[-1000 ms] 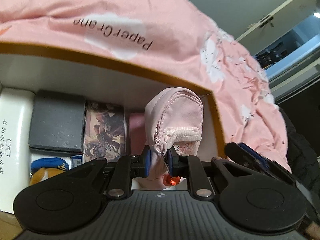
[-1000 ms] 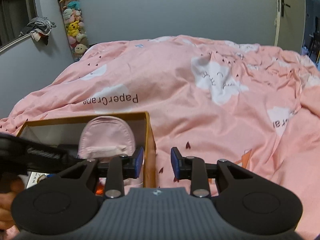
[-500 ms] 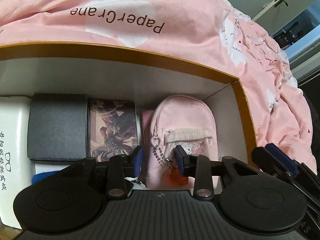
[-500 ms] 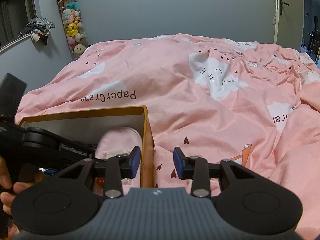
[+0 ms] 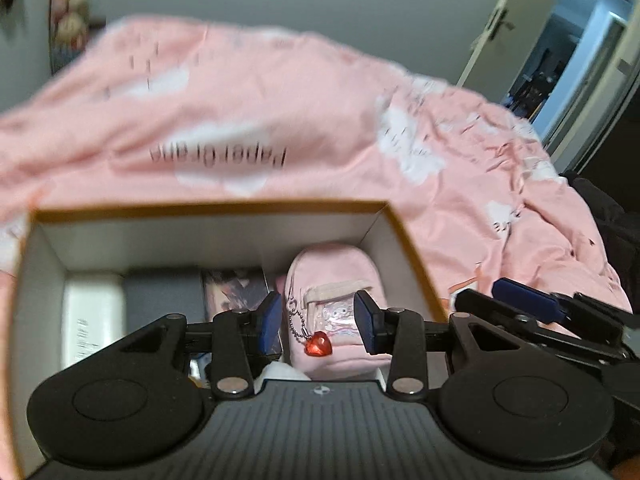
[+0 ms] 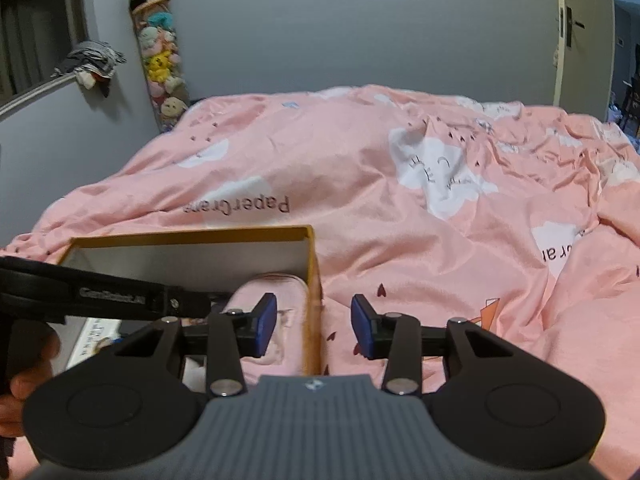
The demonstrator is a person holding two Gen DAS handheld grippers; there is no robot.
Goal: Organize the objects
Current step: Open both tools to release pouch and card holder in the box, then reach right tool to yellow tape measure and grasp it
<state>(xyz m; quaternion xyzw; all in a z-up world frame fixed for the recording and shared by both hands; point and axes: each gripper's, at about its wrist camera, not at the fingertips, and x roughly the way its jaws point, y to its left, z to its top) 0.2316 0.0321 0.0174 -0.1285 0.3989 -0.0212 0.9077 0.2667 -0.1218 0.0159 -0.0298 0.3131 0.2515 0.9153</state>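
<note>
An orange-rimmed box (image 5: pixel 208 207) with white walls sits on the bed. In its right end lies a pink pouch (image 5: pixel 336 276) with a red heart charm (image 5: pixel 319 345) on a bead chain. My left gripper (image 5: pixel 319 322) hovers open above the pouch, and its pads do not touch it. In the right wrist view the pouch (image 6: pixel 276 288) shows behind the box's right wall (image 6: pixel 314 320). My right gripper (image 6: pixel 314 328) is over that wall, its jaws are opening and nothing is pressed between them. One of its blue pads (image 5: pixel 524 300) shows right of the box.
Left of the pouch the box holds a picture-printed pack (image 5: pixel 236 284), a dark grey case (image 5: pixel 160 292) and a white case (image 5: pixel 92 320). A pink duvet (image 6: pixel 400 208) covers the bed. Plush toys (image 6: pixel 160 60) hang on the far wall, and a door (image 6: pixel 584 32) stands at the right.
My left gripper has let go of the pink pouch, opened, and risen back from the box; the pouch now lies inside. My right gripper's jaws have spread wider.
</note>
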